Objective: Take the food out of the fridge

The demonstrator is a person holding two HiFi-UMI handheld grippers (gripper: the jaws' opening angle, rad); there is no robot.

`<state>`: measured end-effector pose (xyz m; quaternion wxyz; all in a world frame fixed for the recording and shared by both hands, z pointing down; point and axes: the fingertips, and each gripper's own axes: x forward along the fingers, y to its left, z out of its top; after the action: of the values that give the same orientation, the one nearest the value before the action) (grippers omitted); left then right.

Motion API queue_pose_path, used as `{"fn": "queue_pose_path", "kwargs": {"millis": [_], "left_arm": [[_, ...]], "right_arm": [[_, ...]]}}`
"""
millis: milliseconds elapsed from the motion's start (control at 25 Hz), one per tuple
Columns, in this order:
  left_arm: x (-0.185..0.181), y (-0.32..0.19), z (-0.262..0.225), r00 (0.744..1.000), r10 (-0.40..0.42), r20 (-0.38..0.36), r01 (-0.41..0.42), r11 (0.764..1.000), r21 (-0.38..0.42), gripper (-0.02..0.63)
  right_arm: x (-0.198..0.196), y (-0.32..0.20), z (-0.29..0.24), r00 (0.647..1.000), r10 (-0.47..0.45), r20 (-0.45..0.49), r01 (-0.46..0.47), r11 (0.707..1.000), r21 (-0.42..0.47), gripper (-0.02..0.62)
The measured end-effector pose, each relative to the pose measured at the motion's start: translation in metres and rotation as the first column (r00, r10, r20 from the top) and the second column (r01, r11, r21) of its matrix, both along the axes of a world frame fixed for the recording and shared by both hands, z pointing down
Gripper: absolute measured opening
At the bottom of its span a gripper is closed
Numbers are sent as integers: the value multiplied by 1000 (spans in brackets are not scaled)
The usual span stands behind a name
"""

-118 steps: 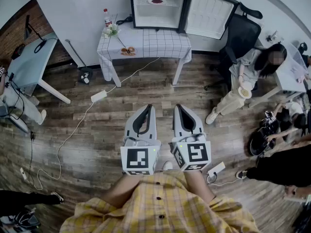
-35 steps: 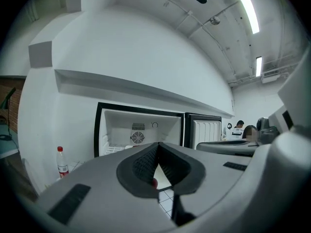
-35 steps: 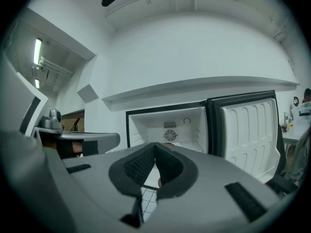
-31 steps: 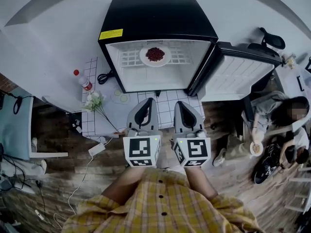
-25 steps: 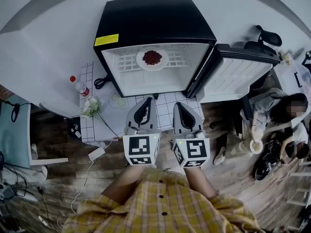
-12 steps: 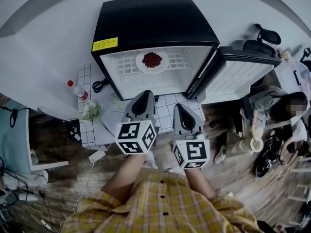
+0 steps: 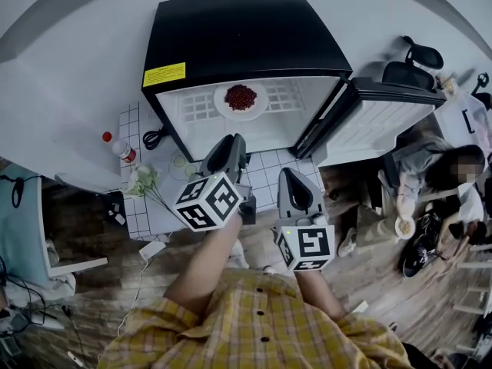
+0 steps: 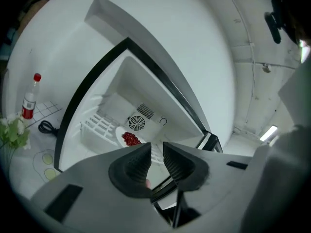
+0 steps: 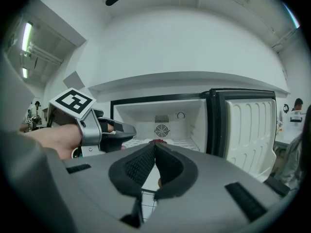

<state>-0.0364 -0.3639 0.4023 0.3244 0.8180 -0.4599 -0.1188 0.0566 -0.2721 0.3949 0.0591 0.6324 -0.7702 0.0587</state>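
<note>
1 plate (image 7: pixel 241 108) of red food (image 7: pixel 241 96): likely light, stiff, spillable; you take its near rim; left gripper (image 7: pixel 233 141) just opened, empty; right gripper (image 7: pixel 290 174) pressed together.

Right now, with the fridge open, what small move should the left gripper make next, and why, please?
Probably ease the left gripper forward into the fridge toward the plate: its jaws have just been opening with nothing between them, and the red food on it lies untouched.
</note>
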Motion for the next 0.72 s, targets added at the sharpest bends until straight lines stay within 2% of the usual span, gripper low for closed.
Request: {"fn": "queue_pose_path", "kwargs": {"millis": [160, 280, 440, 720], "left_arm": [[3, -14, 2, 998, 2, -59, -4, 999, -37, 72], [5, -25, 11, 987, -5, -162, -13, 994, -111, 77], [7, -40, 27, 956, -32, -293, -36, 974, -223, 86], [5, -61, 54, 919, -96, -382, -40, 942, -333, 104]], "right_arm": [[5, -5, 3, 1000, 10, 0, -10, 1000, -9, 8], [8, -8, 3, 1000, 20, -4, -20, 1000, -12, 8], [12, -11, 8, 1000, 29, 4, -29, 999, -37, 7], [22, -16, 15, 999, 49, 1, -49, 997, -51, 8]]}}
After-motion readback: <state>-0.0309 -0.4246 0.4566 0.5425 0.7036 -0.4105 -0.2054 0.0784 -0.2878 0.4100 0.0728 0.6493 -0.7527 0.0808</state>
